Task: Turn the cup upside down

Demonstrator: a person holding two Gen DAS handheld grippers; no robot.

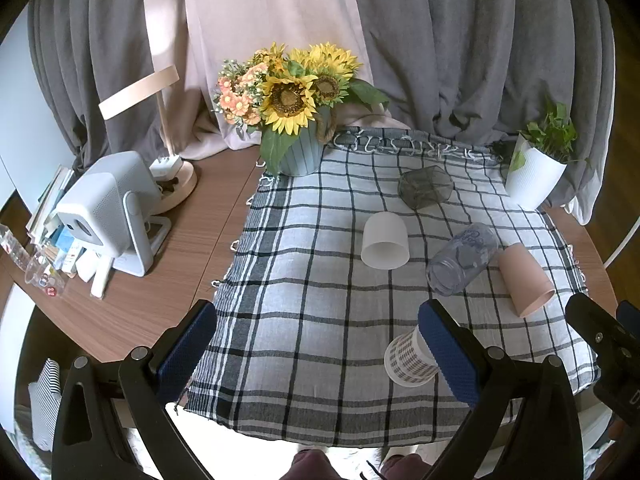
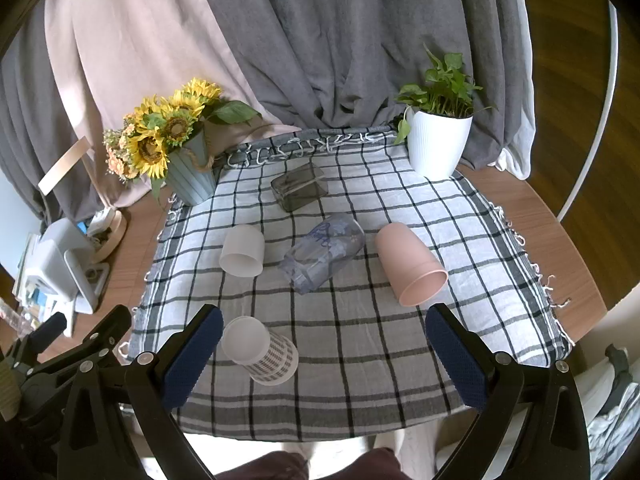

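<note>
Several cups lie on their sides on a checked cloth [image 2: 360, 320]: a white cup [image 2: 242, 251] [image 1: 385, 241], a clear printed cup [image 2: 322, 252] [image 1: 462, 258], a pink cup [image 2: 410, 264] [image 1: 526, 280], a dark glass cup [image 2: 299, 186] [image 1: 425, 186] and a checked paper cup [image 2: 260, 350] [image 1: 408, 358]. My left gripper [image 1: 320, 360] is open and empty, its right finger in front of the checked cup. My right gripper [image 2: 324, 356] is open and empty, with the checked cup just inside its left finger.
A sunflower pot [image 2: 192, 176] stands at the cloth's back left and a white plant pot [image 2: 438, 144] at the back right. A projector [image 1: 108, 208], a lamp [image 1: 168, 120] and books stand on the wooden table [image 1: 132, 312] to the left. Curtains hang behind.
</note>
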